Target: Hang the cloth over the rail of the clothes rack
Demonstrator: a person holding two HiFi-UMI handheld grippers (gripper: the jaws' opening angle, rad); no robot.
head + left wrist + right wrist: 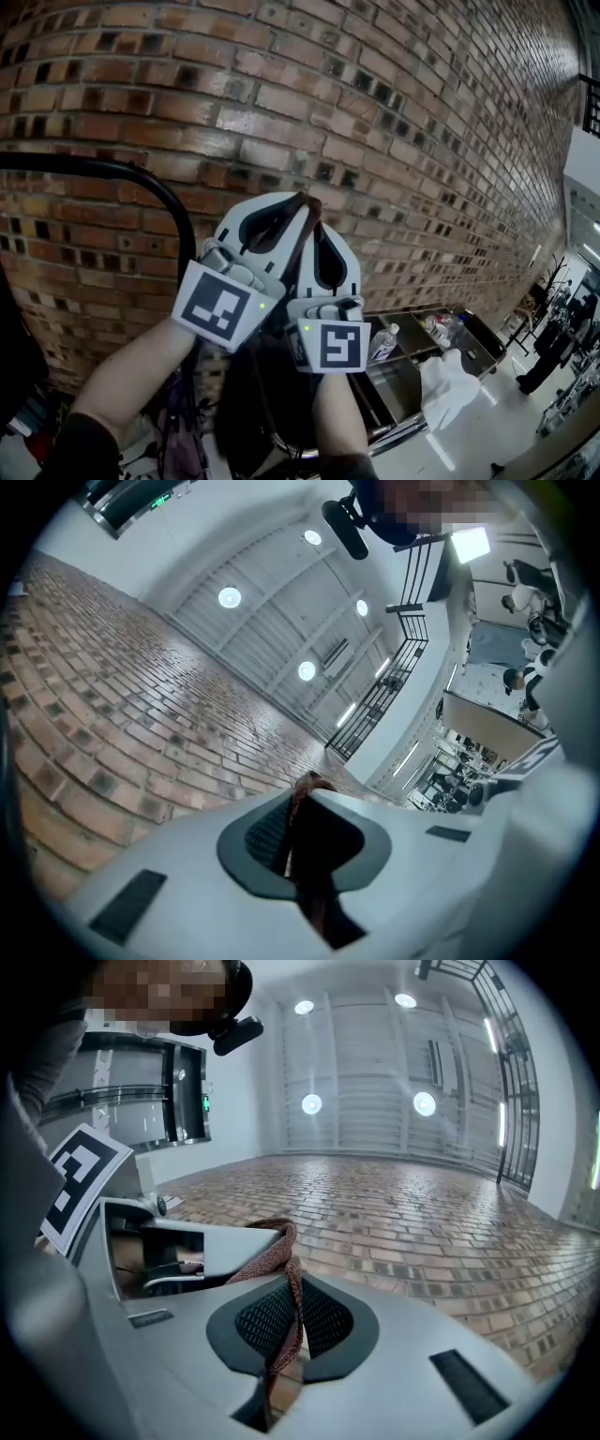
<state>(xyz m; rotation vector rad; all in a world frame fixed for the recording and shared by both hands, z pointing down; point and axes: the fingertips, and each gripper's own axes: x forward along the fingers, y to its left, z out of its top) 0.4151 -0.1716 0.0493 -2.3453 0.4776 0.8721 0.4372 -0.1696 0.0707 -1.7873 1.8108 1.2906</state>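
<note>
- Brick fills the head view: a brick wall (375, 112) stands behind everything.
- Against the brick wall, the black rail (94, 167) of the clothes rack runs level, then bends down.
- In front of the brick wall, the left gripper (279, 204) and the right gripper (314, 225) point upward side by side, tips nearly touching.
- Both grippers stand just beside the bend of the rail, on the side away from its level run.
- A reddish-brown cloth (302, 201) shows at the gripper tips in front of the brick wall. From there it hangs down as a dark mass between the person's forearms, and none of it lies over the rail.
- Low along the foot of the brick wall there is a metal cart (412, 328) with a bottle (382, 342) on it.
- Left gripper view: the jaws are pressed together on the cloth (314, 855). A small fold of it pokes out past the tips toward the brick wall (112, 714).
- Right gripper view: the jaws are squeezed tight on a narrow edge of the cloth (286, 1279), which runs between the ribbed pads (323, 1321).
- From there, a short band of cloth crosses to the tip of the left gripper (202, 1241), with the brick wall (422, 1222) beyond both.
</note>
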